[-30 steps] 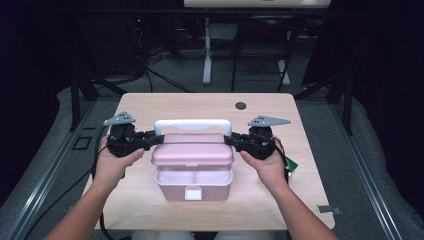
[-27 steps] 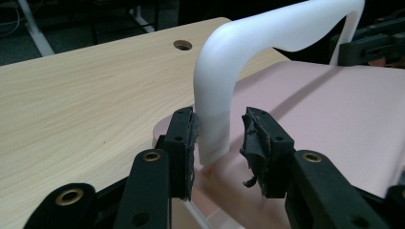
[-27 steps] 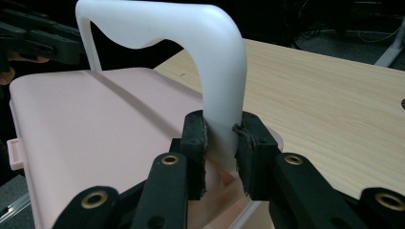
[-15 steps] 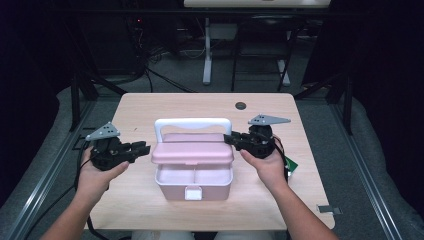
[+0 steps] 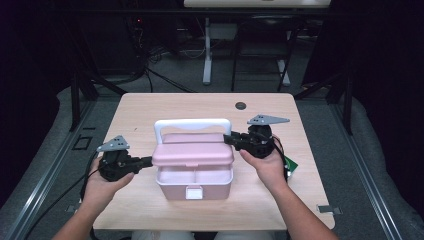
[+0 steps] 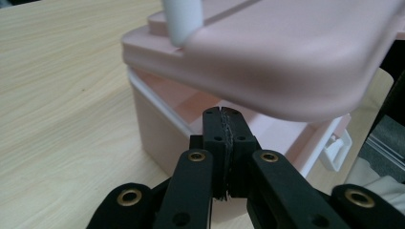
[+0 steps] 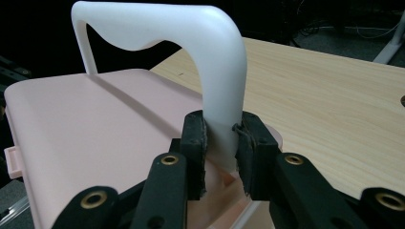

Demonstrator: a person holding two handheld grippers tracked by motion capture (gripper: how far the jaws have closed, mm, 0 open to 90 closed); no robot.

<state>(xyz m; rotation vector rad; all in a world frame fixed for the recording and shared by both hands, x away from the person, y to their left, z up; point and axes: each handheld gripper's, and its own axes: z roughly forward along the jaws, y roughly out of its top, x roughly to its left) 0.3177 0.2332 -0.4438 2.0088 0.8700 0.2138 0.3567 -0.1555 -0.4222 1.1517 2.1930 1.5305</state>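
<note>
A pink box [image 5: 195, 182] with a white latch [image 5: 193, 192] stands mid-table. Its pink lid [image 5: 192, 150] hangs ajar above the base, and a divided tray shows beneath it. My right gripper [image 5: 229, 138] is shut on the right leg of the white handle [image 5: 192, 122]; in the right gripper view the pads [image 7: 193, 143] squeeze that leg of the handle [image 7: 157, 24] above the lid [image 7: 86, 124]. My left gripper [image 5: 148, 160] points at the box's left side. Its jaws have just been closing and now meet with nothing between them [image 6: 224, 117], just under the lid's rim [image 6: 286, 52], before the base [image 6: 157, 124].
The wooden table [image 5: 150, 112] has a dark round grommet [image 5: 241, 105] at the back. A small green piece [image 5: 291, 165] lies by the right wrist. Dark stands and cables sit on the floor behind the table.
My left gripper has come off the handle's left end, moved left and down, then back to the box's left side below the lid, with its jaws shut. The right gripper has kept its grip.
</note>
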